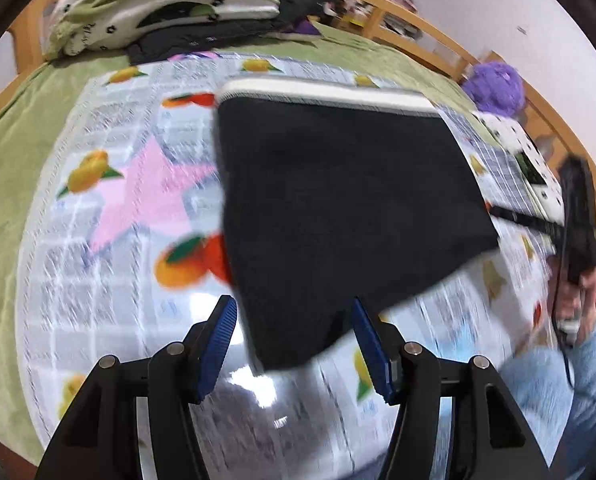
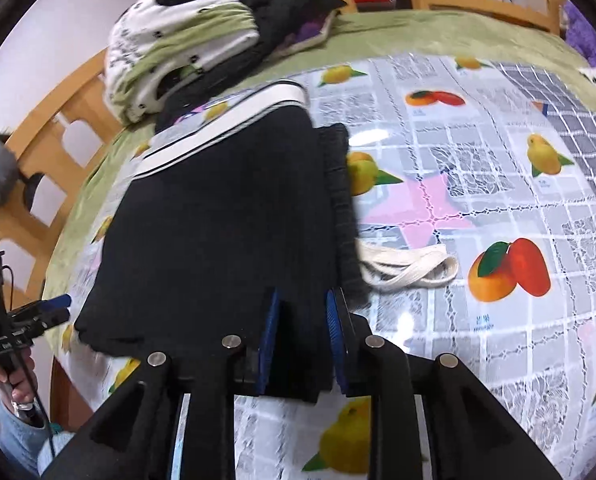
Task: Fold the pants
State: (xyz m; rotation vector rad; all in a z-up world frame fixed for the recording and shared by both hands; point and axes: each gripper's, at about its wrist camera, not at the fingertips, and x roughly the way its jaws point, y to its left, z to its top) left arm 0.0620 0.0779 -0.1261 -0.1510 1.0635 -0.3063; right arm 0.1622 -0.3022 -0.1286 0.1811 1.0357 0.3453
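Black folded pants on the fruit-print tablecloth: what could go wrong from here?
1. The right gripper has fabric of the black folded pants between its blue pads; pulling away could drag the fold open.
2. The white drawstring trails loose beside the pants and may snag.
3. The glossy fruit-print tablecloth looks slick, so the bundle might slide.

We see a bed with a green blanket (image 1: 2, 160). A shiny plastic sheet with fruit pictures (image 2: 477, 152) lies on it. Folded black pants (image 1: 337, 200) and piled bedding (image 1: 158, 4) rest there.
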